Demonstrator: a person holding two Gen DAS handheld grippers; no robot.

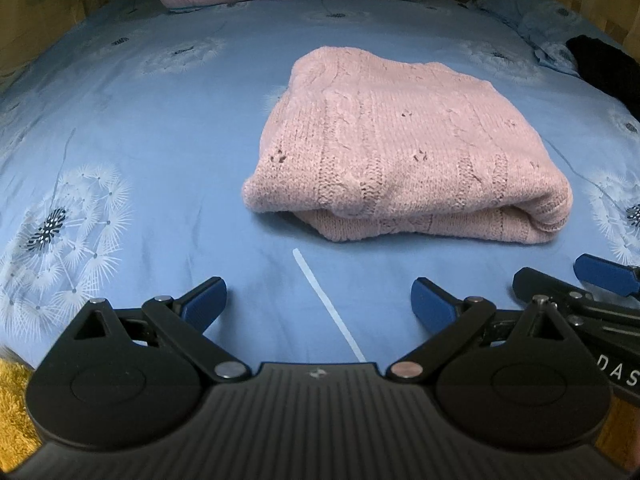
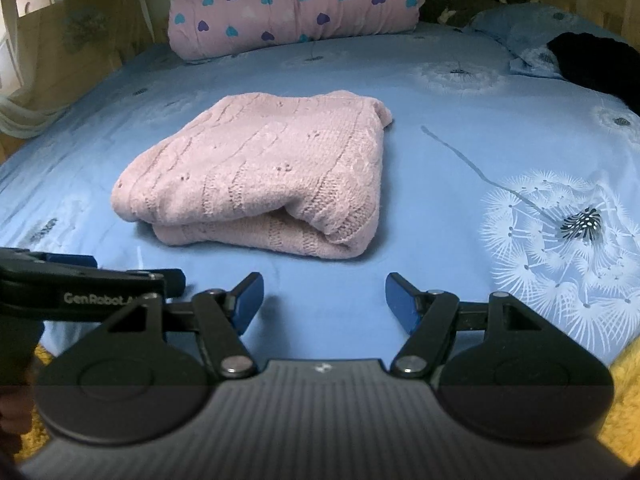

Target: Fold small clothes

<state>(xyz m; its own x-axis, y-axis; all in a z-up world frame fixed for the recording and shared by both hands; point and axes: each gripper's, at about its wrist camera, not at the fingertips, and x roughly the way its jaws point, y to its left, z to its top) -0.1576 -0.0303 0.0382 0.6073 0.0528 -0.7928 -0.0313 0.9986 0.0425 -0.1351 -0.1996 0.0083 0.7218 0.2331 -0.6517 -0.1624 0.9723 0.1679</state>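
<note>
Pink knit sweater (image 1: 404, 148) lying folded in a thick bundle mid-bed on the blue dandelion sheet (image 1: 140, 128), folded edge facing both cameras, upper layer sagging over the lower.

Left gripper (image 1: 318, 298) hovering near the bed's front edge, fingers (image 1: 208, 296) spread wide, pinching nothing. Right gripper (image 2: 324, 298) hovering alongside, fingers (image 2: 250, 292) likewise spread, gripping nothing. Both standing short of the bundle, not touching it.

Risks, judged:
- Bulky knit likely springing open if nudged at the loose right-hand flap; top layer sliding off the lower.
- Open-stitch holes possibly snagging a fingertip.
- Grippers sitting close side by side; crossing paths risking a knock.
- Thin white strip (image 1: 328, 306) lying on the sheet between left fingers; nature unclear, possibly catching.

Room: open sheet left, right and in front of the bundle. Pink heart-print bedding roll (image 2: 296, 4) bounding the far end, well apart. Dark clothing (image 2: 596, 64) crowding the far right corner. Yellow fabric (image 1: 12, 404) showing below the front edge.
</note>
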